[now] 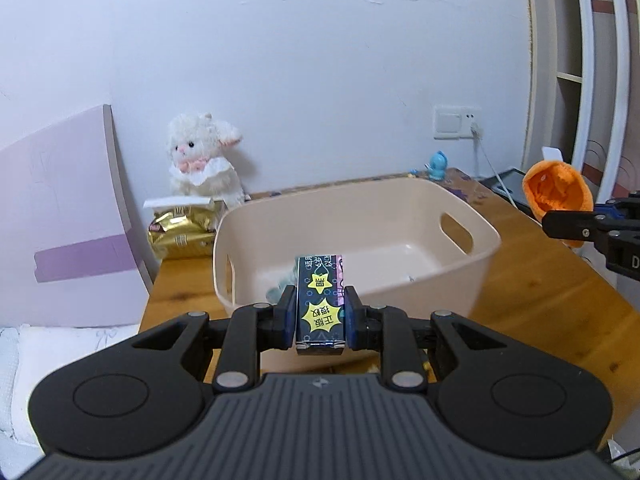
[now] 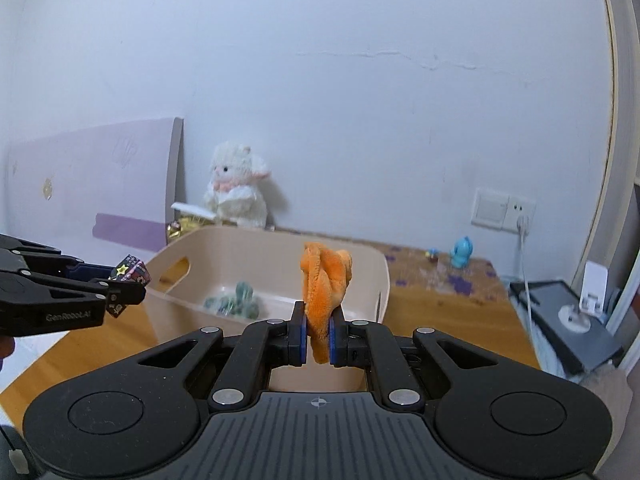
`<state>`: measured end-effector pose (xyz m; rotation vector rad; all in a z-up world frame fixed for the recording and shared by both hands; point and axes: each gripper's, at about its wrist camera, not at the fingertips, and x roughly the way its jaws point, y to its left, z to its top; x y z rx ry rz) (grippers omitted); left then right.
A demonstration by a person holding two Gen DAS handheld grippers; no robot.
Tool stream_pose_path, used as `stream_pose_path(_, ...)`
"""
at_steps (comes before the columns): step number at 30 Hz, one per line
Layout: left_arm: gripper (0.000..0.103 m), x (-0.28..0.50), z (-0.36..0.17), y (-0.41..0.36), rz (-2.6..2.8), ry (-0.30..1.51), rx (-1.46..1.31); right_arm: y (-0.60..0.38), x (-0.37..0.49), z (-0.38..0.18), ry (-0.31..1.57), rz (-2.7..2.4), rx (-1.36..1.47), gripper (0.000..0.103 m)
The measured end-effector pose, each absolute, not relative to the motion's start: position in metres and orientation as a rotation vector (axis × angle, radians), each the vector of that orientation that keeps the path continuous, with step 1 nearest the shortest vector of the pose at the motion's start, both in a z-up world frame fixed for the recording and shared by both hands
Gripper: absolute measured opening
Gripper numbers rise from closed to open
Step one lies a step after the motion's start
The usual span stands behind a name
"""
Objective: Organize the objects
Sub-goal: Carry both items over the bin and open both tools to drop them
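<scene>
Left gripper (image 1: 321, 312) clamped on a dark printed box (image 1: 320, 300) at the beige bin's (image 1: 360, 216) near rim, right gripper (image 2: 318, 334) pinching an orange plush (image 2: 326, 280), greenish marbles (image 2: 234, 306) inside the bin

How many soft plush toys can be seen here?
2: the white plush lamb sits against the wall behind the bin; the orange plush is clamped in the right gripper. Others may be hidden.
</scene>
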<state>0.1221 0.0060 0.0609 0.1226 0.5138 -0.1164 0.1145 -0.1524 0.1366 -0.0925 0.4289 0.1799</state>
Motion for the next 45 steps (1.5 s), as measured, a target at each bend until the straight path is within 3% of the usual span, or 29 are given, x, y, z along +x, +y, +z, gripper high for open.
stream_pose_path(11,0.025,0.209,0.042,0.003,-0.089,0.579,0.132,-0.143,0.191,0.134,0.453,0.163,-0.084,0.010)
stream_pose_path(28,0.026,0.292,-0.014,-0.002,-0.025,0.788,0.173,-0.125,0.284,0.069,0.707,0.159,-0.115,0.011)
stream_pose_path(30,0.028,0.292,-0.014,0.000,-0.025,0.800,0.155,-0.126,0.284,0.068,0.709,0.162,-0.103,0.021)
stream_pose_path(32,0.042,0.289,-0.011,0.000,-0.018,0.792,0.149,-0.127,0.280,0.071,0.691,0.160,-0.096,0.039)
stream_pose_path(34,0.064,0.282,-0.004,0.001,-0.009,0.768,0.142,-0.129,0.274,0.077,0.668,0.157,-0.093,0.050)
stream_pose_path(37,0.074,0.271,0.009,0.002,-0.007,0.731,0.137,-0.130,0.265,0.090,0.629,0.148,-0.089,0.066)
stream_pose_path(45,0.083,0.231,0.042,0.004,-0.015,0.673,0.126,-0.135,0.223,0.127,0.551,0.138,-0.069,0.090)
